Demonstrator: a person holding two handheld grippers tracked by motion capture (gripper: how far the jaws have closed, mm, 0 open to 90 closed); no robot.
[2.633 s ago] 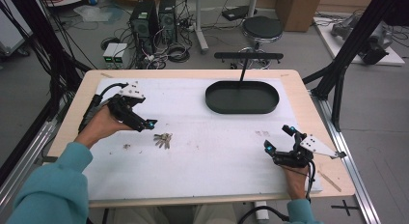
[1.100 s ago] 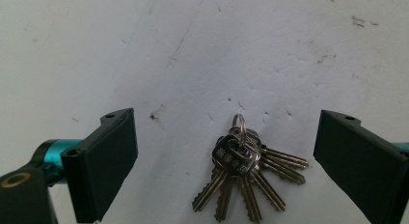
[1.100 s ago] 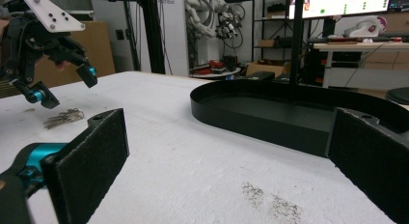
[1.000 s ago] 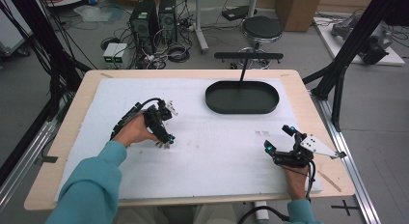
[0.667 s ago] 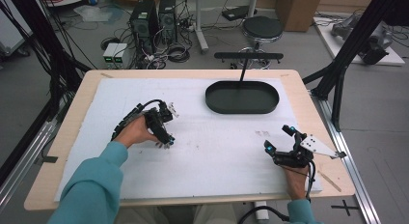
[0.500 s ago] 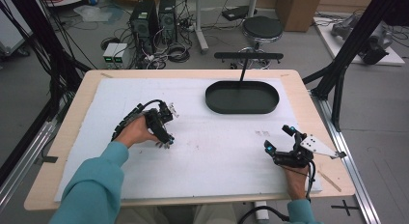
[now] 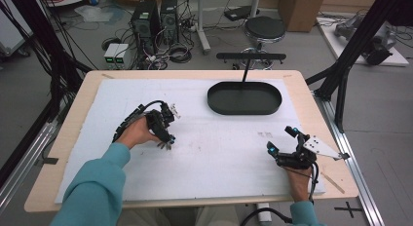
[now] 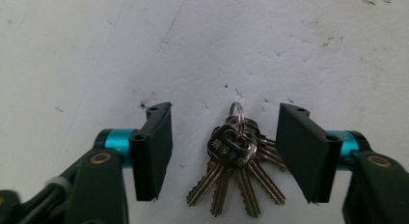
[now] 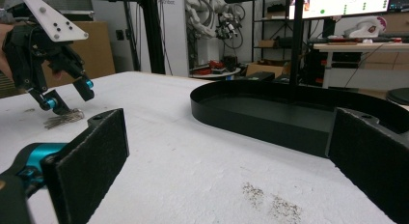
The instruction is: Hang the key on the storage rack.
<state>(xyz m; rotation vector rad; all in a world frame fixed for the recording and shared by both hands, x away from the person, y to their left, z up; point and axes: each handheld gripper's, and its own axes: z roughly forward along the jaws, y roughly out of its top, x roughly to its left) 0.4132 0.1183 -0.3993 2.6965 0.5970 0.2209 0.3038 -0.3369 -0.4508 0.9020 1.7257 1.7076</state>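
A bunch of keys point(image 8: 238, 161) on a ring lies flat on the white foam sheet point(image 7: 219, 153). My left gripper point(image 8: 231, 159) is open, pointing down, with one jaw on each side of the keys and a gap to each. From above, the left gripper point(image 7: 167, 142) sits left of centre over the keys point(image 7: 165, 145). The right gripper view shows that gripper point(image 9: 67, 99) at the far left above the keys point(image 9: 62, 119). My right gripper point(image 7: 283, 141) rests open at the table's right side, with nothing between its jaws point(image 9: 226, 161).
A black oval tray point(image 7: 244, 98) stands at the back, right of centre; it appears close ahead in the right gripper view point(image 9: 270, 115). A black post with a crossbar point(image 7: 251, 58) rises behind it. The wooden table edge point(image 7: 83, 104) frames the foam sheet.
The left hand swung in from the table's left and brought its gripper down over the keys; in the last second it barely moved. The right gripper stayed put.
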